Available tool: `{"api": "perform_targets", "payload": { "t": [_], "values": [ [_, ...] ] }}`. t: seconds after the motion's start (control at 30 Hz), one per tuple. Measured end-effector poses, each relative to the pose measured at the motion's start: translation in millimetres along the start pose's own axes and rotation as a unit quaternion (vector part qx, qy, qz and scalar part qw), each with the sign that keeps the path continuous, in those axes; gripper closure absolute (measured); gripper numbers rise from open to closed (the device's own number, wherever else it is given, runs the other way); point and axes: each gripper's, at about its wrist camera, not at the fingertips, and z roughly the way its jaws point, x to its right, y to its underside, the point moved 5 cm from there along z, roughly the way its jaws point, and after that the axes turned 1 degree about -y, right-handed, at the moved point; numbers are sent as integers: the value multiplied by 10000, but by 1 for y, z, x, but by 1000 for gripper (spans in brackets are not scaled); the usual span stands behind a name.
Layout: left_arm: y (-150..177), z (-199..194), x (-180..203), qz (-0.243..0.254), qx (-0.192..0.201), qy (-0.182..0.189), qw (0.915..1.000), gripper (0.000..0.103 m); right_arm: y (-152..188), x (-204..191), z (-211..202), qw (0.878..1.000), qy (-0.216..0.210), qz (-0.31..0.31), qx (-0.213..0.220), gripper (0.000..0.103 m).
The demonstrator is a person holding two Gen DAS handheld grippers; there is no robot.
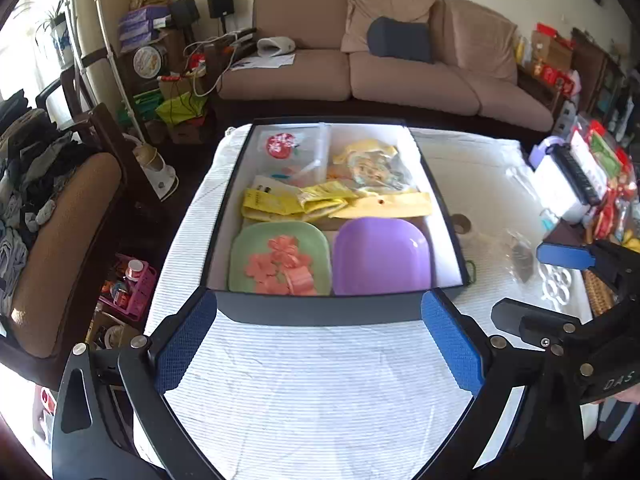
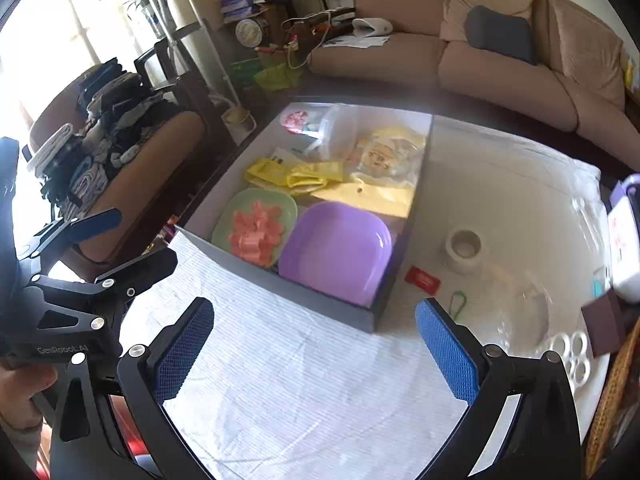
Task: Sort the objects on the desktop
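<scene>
A dark open box [image 1: 320, 310] [image 2: 320, 296] stands on the white cloth. It holds a green plate with pink ribbons [image 1: 280, 258] [image 2: 256, 232], a purple plate [image 1: 382, 256] [image 2: 336, 252], yellow packets [image 1: 304, 202] and plastic bags. My left gripper [image 1: 320, 332] is open and empty, just in front of the box. My right gripper [image 2: 316, 340] is open and empty, in front of the box's near right corner. Right of the box lie a tape roll [image 2: 464, 250], a red card [image 2: 422, 280], a green loop [image 2: 458, 304] and a clear bag [image 2: 520, 304].
A white ring-shaped tray [image 2: 572, 354] and a white and purple device [image 2: 626, 248] sit at the table's right edge. A cluttered chair [image 1: 52, 240] stands to the left, a brown sofa [image 1: 360, 64] behind. The right gripper shows in the left wrist view [image 1: 536, 284].
</scene>
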Motion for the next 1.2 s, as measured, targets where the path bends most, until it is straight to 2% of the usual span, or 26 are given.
{"api": "perform_targets", "payload": {
  "t": [0.23,0.47,0.53,0.63,0.8,1.0,1.2],
  "values": [
    [42,8,49,26,-131,250,9996,0,64,47,-22,9973,227,678,179,0],
    [98,27,111,3,-44,807,9967,0,140,104,-34,9867,693,1362,557,0],
    [116,42,127,83,-189,823,9964,0,160,119,-32,9833,799,1536,564,0],
    [132,60,145,133,-290,765,9966,0,184,137,-27,9794,1177,1561,497,0],
    [139,80,158,92,-233,587,9980,0,206,155,-19,9764,1457,1519,479,0],
    [141,107,162,218,-275,311,9989,0,209,163,-4,9746,1649,1460,409,0],
    [154,136,160,72,-632,233,9977,0,212,167,10,9731,1779,1433,293,0]
  ]
}}
